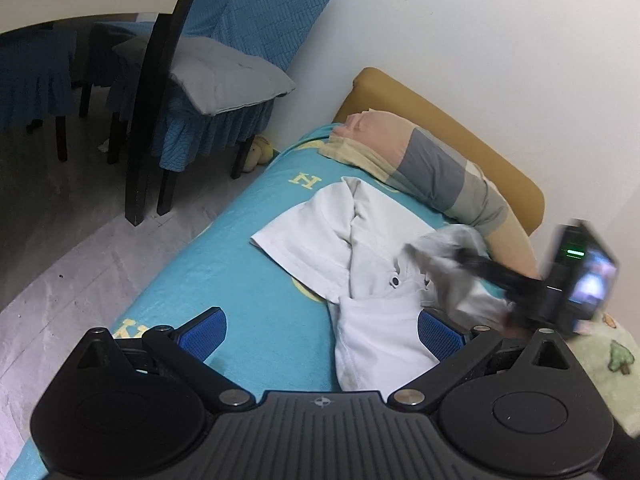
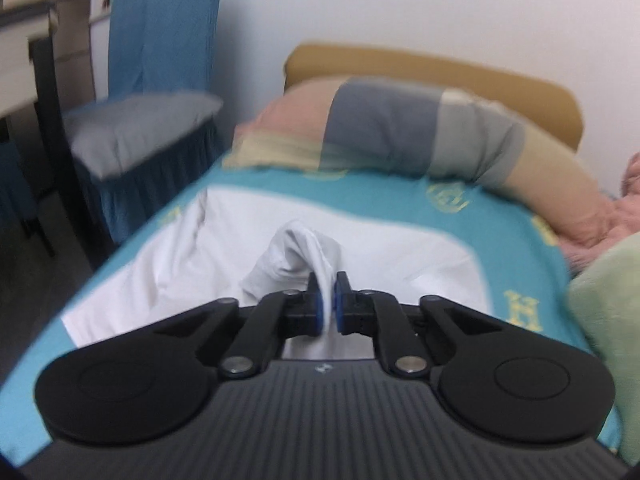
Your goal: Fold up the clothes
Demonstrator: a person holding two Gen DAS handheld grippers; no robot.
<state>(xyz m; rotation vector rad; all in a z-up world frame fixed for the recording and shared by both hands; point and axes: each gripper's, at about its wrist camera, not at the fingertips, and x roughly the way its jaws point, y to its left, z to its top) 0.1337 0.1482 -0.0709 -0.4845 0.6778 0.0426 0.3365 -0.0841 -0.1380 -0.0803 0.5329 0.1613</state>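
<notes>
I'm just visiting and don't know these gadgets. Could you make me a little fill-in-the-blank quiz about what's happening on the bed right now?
1. The right gripper is shut on a bunch of the ____ shirt.
2. The left gripper holds nothing; its jaws stand ____.
3. The shirt lies on a ____ bedsheet.
4. At the head of the bed lies a long patchwork ____.

Missing words: white; open; turquoise; pillow

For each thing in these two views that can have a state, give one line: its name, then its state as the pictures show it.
Left gripper: open, holding nothing, above the garment's near edge.
Right gripper: shut on a bunched fold of the white garment, lifting it.
White garment: on the bed, partly folded, one part raised.
Teal bedsheet: spread under the garment.
Striped pillow: lying against the headboard.
Grey cushion: resting on the covered chair.
</notes>
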